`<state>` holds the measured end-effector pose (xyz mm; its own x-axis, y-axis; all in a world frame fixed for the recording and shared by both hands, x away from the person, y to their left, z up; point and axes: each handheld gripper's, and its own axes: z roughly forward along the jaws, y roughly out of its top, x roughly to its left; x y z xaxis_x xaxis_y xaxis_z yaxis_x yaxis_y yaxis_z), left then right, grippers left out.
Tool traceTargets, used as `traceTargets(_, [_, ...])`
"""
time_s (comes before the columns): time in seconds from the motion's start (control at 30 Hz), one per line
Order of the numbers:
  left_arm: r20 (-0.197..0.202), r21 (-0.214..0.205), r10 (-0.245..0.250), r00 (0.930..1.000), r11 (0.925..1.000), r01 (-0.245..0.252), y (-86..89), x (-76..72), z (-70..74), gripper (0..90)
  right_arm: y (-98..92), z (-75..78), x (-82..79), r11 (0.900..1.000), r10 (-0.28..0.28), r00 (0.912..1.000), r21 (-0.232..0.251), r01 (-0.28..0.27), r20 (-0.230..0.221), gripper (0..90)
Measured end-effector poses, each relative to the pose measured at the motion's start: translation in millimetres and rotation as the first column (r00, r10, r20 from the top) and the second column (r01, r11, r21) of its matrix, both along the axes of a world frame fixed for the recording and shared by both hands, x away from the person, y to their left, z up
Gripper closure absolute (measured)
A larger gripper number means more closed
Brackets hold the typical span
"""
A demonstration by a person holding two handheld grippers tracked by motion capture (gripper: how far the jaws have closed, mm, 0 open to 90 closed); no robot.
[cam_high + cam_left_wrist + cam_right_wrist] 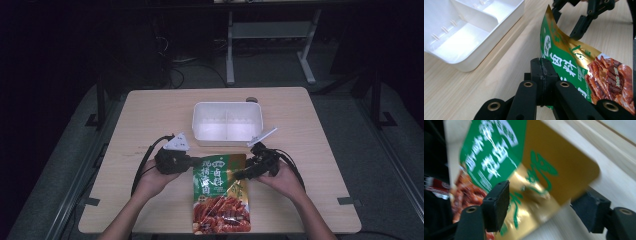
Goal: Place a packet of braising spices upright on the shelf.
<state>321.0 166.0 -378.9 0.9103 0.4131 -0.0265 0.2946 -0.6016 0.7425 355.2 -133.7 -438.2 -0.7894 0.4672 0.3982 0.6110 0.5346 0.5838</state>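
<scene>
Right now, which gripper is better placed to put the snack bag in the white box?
Probably the left gripper: it is shut on the snack bag's edge. The right gripper is open, its pads not pressing the bag. The white box sits just beyond.

- Each hand-held gripper is matte black: the left hand-held gripper and the right hand-held gripper.
- Jaw arms are flat black links with brass-ringed pivot holes.
- Square black pads tip the jaws.
- A grey three-cornered plate tops the left one.
- Black cables trail from both.
- Forearms bare, no sleeves.
</scene>
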Motion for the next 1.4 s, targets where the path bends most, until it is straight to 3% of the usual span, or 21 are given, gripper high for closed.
traceTargets(0.13, [0.013, -0.003, -0.007, 0.9999, 1.0, 0.007, -1.2, -3.0, 3.5, 90.0, 8.8, -5.2, 8.7, 0.9995, 0.028, 0.999, 0.018, -0.027, -0.036, 35.3])
traceTargets(0.23, [0.018, 0.002, -0.007, 0.9998, 1.0, 0.007, -0.5, -3.7, 4.5, 90.0, 12.7, -8.9, 11.6, 0.9973, 0.059, 0.9964, 0.048, -0.056, -0.062, 45.2])
traceTargets(0.43, [0.007, -0.005, 0.018, 0.9998, 0.9998, -0.018, 5.3, 1.2, 2.7, 90.0, 9.3, -8.8, 13.4, 0.9939, 0.085, 0.9939, 0.076, -0.079, -0.071, 67.4])
traceTargets(0.63, [0.002, 0.007, 0.032, 0.9995, 0.9994, -0.033, 5.8, 3.3, -0.6, 90.0, 8.9, -4.4, 10.3, 0.9912, 0.115, 0.992, 0.072, -0.111, -0.053, 87.5])
traceTargets(0.8, [-0.008, 0.021, 0.055, 0.9985, 0.9983, -0.054, 9.9, 6.2, -5.2, 87.9, 9.5, 2.7, 6.8, 0.9904, 0.127, 0.9909, 0.062, -0.124, -0.045, 89.4])
traceTargets(1.07, [-0.014, 0.009, 0.088, 0.996, 0.9961, -0.088, 22.6, 4.7, -8.9, 74.3, 5.0, 13.4, -1.1, 0.9925, 0.12, 0.992, 0.027, -0.119, -0.037, 89.6])
traceTargets(1.4, [0.005, 0.036, 0.123, 0.9924, 0.9917, -0.123, 43.9, -4.7, -14.2, 66.3, -10.4, 25.8, -8.5, 0.9958, 0.081, 0.9963, 0.045, -0.08, -0.027, 89.6])
